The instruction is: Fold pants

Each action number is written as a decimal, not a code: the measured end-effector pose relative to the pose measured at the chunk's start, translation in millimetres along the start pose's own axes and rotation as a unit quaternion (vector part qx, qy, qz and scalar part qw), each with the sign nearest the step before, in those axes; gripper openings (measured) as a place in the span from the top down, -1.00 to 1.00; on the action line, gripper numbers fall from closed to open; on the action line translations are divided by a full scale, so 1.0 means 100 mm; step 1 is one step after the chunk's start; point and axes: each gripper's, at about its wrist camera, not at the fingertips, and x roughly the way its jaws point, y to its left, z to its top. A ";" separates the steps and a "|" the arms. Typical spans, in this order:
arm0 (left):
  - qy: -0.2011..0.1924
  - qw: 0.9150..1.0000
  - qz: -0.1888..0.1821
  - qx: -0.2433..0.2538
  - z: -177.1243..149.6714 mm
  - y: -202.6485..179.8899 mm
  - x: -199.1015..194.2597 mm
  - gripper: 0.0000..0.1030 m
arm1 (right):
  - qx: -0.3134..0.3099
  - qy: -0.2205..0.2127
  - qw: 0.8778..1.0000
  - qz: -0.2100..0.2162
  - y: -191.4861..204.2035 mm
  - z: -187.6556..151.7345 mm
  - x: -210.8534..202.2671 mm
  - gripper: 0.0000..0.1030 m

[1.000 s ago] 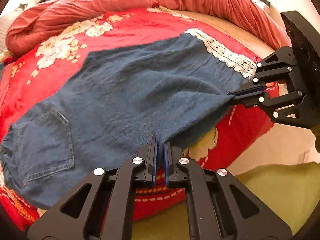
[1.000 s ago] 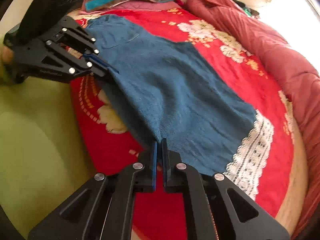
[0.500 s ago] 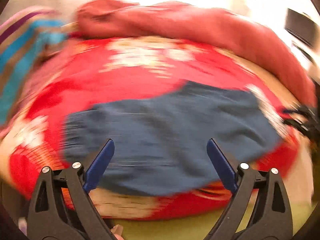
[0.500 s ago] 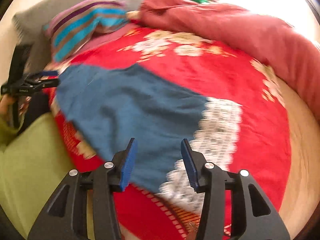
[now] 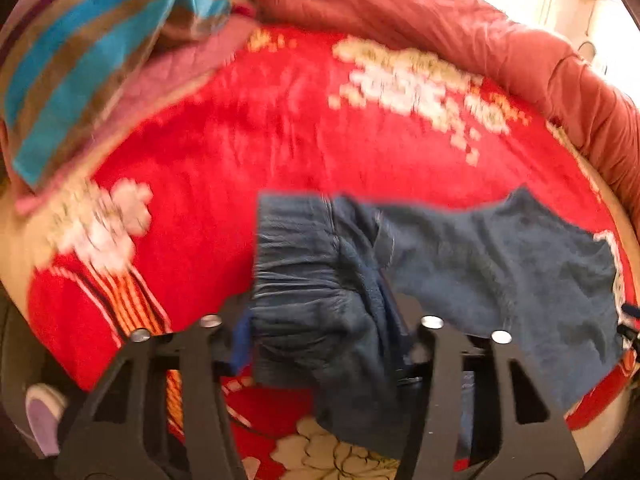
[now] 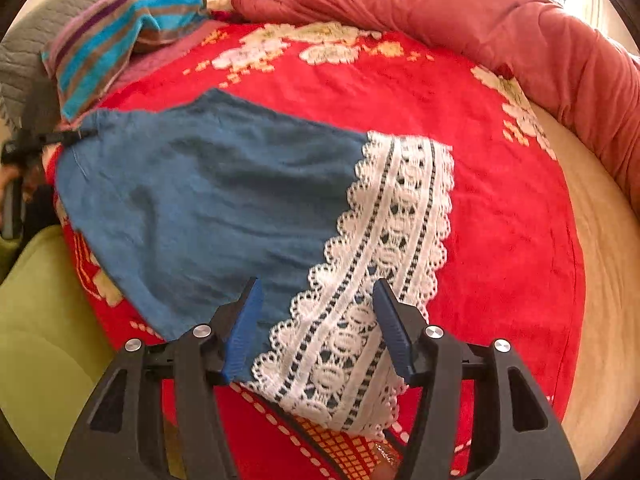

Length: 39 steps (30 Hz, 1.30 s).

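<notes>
Left wrist view shows the pants [image 5: 480,276] lying across the red blanket [image 5: 248,152], already doubled lengthwise, waistband toward nine o'clock and lace hem [image 6: 384,280] toward three. The gathered waistband [image 5: 304,264] bunches up between the jaws of my left gripper [image 5: 324,344], whose jaws have just been closing; the cloth fills the gap, but I cannot tell whether the pads press on it yet. Right wrist view puts the lace hem at six o'clock, directly under my right gripper [image 6: 316,324]. Its jaws have just been opening and stand about half apart, straddling the lace with daylight on both sides, so it holds nothing. By my reading one fold is done and the cross fold, end to end, is not yet made; both ends need a firm pinch first. Around the pants, a striped cloth [image 6: 120,32] sits at eleven o'clock, a rust-red quilt [image 6: 480,12] runs along the far edge from twelve to two, and green fabric [image 6: 36,340] lies at eight.
</notes>
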 end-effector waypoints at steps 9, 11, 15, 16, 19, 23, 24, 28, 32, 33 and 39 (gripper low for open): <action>0.009 1.000 0.012 -0.014 -0.10 0.24 0.20 0.13 | 0.013 -0.001 1.000 -0.001 -0.03 -0.10 0.05 -0.14; -0.009 1.000 0.011 -0.015 -0.09 0.25 0.03 0.08 | 0.014 0.000 1.000 0.006 -0.03 -0.07 0.01 -0.16; -0.070 0.997 0.020 0.013 0.01 0.11 -0.43 -0.20 | 0.045 -0.049 0.997 0.030 -0.15 0.05 -0.25 -0.16; -0.078 0.997 0.013 0.021 0.06 0.04 -0.49 -0.24 | 0.053 -0.062 0.996 0.032 -0.19 0.09 -0.30 -0.16; -0.092 0.994 -0.023 0.057 0.18 -0.26 -0.63 -0.37 | 0.070 -0.092 0.993 0.024 -0.31 0.26 -0.39 -0.16; -0.057 0.987 -0.103 0.106 0.34 -0.72 -0.48 -0.40 | 0.103 -0.096 0.990 0.010 -0.55 0.52 -0.30 -0.16; -0.045 0.986 -0.114 0.116 0.38 -0.82 -0.39 -0.39 | 0.114 -0.095 0.989 0.008 -0.61 0.58 -0.26 -0.16; -0.003 0.977 -0.141 0.160 0.51 -1.24 0.05 -0.39 | 0.152 -0.094 0.984 0.014 -0.88 0.77 -0.06 -0.16; 0.043 0.974 -0.172 0.144 0.62 -1.41 0.46 -0.39 | 0.184 -0.064 0.980 0.041 -1.13 0.88 0.25 -0.12; 0.049 0.973 -0.173 0.146 0.65 -1.46 0.57 -0.39 | 0.187 -0.058 0.980 0.044 -1.17 0.88 0.32 -0.08; 0.091 0.967 -0.183 0.150 0.61 -1.62 0.95 -0.29 | 0.200 -0.028 0.977 0.072 -1.23 0.78 0.57 0.35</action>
